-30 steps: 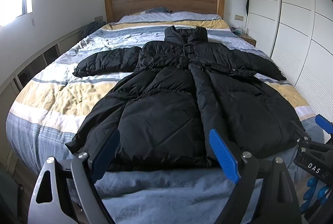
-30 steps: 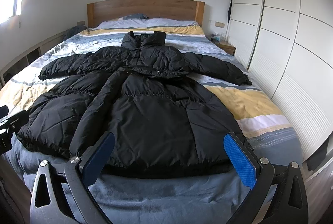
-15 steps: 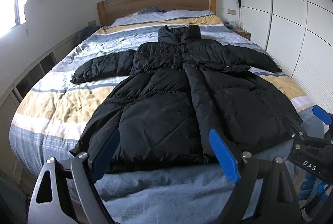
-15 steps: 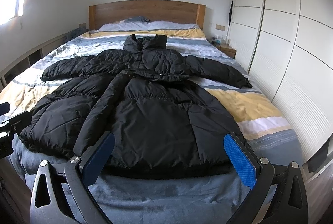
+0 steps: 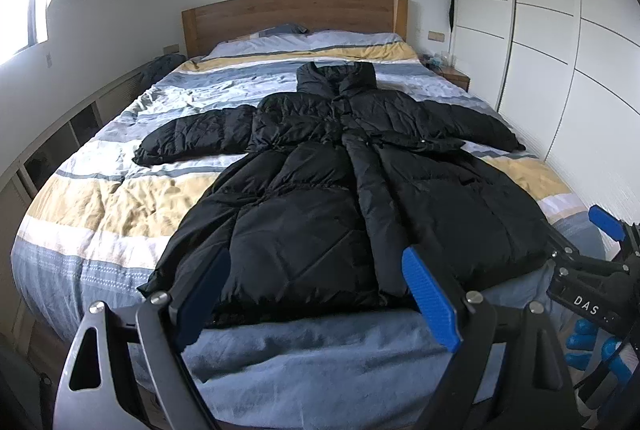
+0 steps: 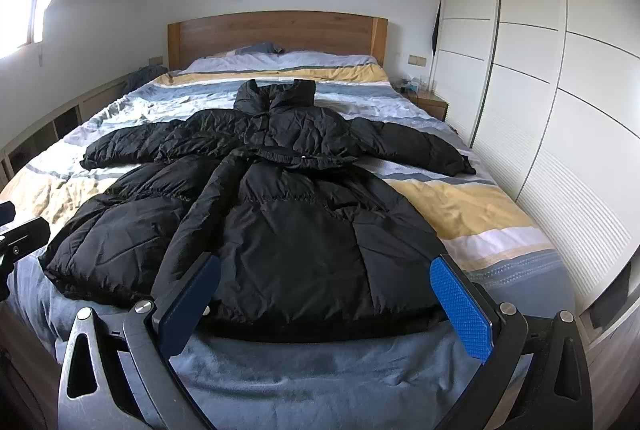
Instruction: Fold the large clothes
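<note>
A long black puffer coat (image 5: 328, 190) (image 6: 280, 214) lies spread flat on the striped bed, collar toward the headboard, both sleeves stretched out sideways, hem near the foot. My left gripper (image 5: 316, 294) hangs open at the foot of the bed, short of the hem's left half, nothing between its blue pads. My right gripper (image 6: 324, 302) is likewise open before the hem's right half, holding nothing. The right gripper's tip also shows at the right edge of the left wrist view (image 5: 604, 222), with a gloved hand below it.
The bed (image 5: 100, 206) has a blue, yellow and white striped duvet and a wooden headboard (image 5: 292, 18). White wardrobe doors (image 6: 560, 110) run close along the right side. A low shelf unit (image 5: 48, 150) lines the left wall. A bedside table (image 6: 428, 102) stands at the far right.
Both grippers have drawn back and risen slightly from the bed's foot, so the coat sits lower and smaller in view. The coat has not moved. Both stay open.
</note>
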The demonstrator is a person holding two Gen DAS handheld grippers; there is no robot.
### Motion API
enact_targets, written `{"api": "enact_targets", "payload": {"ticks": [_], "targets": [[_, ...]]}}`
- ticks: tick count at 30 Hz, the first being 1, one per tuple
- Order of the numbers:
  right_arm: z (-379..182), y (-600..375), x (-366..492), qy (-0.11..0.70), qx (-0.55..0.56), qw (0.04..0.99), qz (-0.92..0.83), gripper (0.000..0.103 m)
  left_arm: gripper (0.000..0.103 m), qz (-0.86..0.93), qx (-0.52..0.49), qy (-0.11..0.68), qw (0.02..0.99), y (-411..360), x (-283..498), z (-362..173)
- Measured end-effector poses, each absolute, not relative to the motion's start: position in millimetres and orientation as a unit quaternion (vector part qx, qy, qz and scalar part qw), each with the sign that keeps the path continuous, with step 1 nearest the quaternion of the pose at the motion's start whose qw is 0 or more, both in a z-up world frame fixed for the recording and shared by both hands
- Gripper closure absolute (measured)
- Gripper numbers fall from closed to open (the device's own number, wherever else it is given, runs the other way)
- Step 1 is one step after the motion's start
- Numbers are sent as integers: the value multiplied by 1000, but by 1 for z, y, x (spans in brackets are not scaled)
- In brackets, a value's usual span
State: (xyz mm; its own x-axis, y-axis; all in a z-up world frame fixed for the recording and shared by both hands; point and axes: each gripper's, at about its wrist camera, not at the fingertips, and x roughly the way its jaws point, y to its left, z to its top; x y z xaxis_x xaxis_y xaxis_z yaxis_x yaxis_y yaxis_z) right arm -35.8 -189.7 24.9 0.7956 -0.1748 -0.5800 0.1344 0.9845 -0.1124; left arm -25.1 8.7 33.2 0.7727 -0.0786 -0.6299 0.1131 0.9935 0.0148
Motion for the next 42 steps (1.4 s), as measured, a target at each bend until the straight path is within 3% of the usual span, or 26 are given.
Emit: {"api": "enact_targets", "payload": {"ticks": [11, 22, 33, 42], "targets": [[17, -178, -26, 325, -33, 942, -78, 0, 15, -41, 9, 325, 945, 29, -30, 33], [-10, -191, 18, 373, -31, 924, -80, 1, 15, -30, -1, 372, 928, 42, 23, 0], [8, -301, 130, 375, 66, 919, -103, 0, 15, -11, 11, 397, 918, 34, 122, -24], [-50, -451, 251, 392, 251, 876, -130, 1, 15, 1, 33, 404, 914, 1, 216, -52]]}}
